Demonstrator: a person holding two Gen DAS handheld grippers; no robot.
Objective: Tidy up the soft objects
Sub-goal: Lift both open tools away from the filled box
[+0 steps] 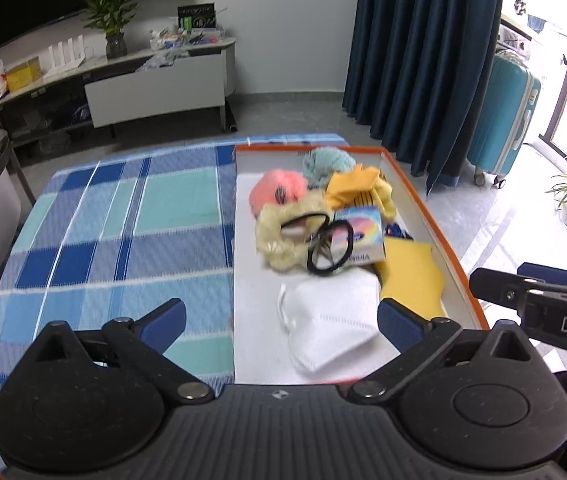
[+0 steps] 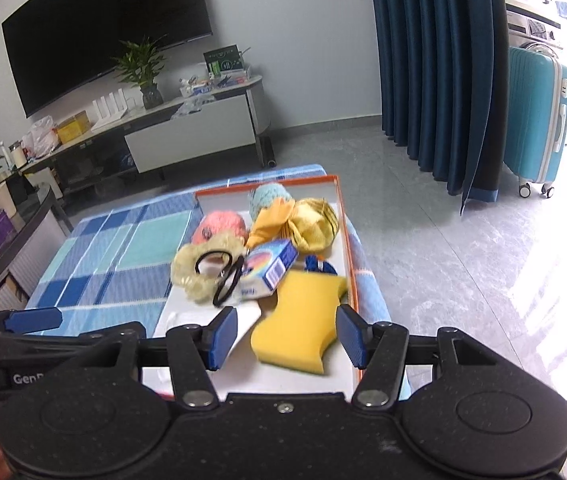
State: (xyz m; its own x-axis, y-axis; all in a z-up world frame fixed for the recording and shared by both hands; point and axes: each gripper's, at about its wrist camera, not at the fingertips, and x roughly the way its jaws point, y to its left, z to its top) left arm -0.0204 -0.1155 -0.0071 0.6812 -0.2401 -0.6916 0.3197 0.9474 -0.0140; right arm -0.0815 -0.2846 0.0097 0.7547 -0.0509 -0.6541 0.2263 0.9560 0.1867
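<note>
A: Where do the soft things lie?

B: All that I can see are inside the orange-rimmed box (image 1: 435,216) on the checked table (image 1: 123,216). A white face mask (image 1: 331,324) is at the near end of the box, a yellow sponge (image 2: 299,328) just beside it against the box's right wall. Behind those sit a tissue pack (image 1: 359,236), a pale yellow scrunchie (image 1: 283,236) with black hair ties (image 1: 329,252) lying over it, a pink pompom (image 1: 277,190), a teal pompom (image 1: 325,164) and a yellow cloth (image 1: 359,192) toward the box's far end.

A: And the tools?

B: The left tool (image 1: 281,320) is spread wide and holds nothing, hanging over the box's near left wall by the mask. The right tool (image 2: 287,338) is spread too, empty, with the sponge showing between its fingers.

A: So is the job done or not?

B: It fits both: the last piece just dropped in, or a jumbled box about to be sorted. I can't tell which.

A: If a tool goes in again, how to do it well?

B: In my judgement, come straight down on one piece, pinch it across its narrow middle, and mind the hair ties, which could snag and drag the scrunchie and tissue pack along. Keep the two tools from crossing over the box.
</note>
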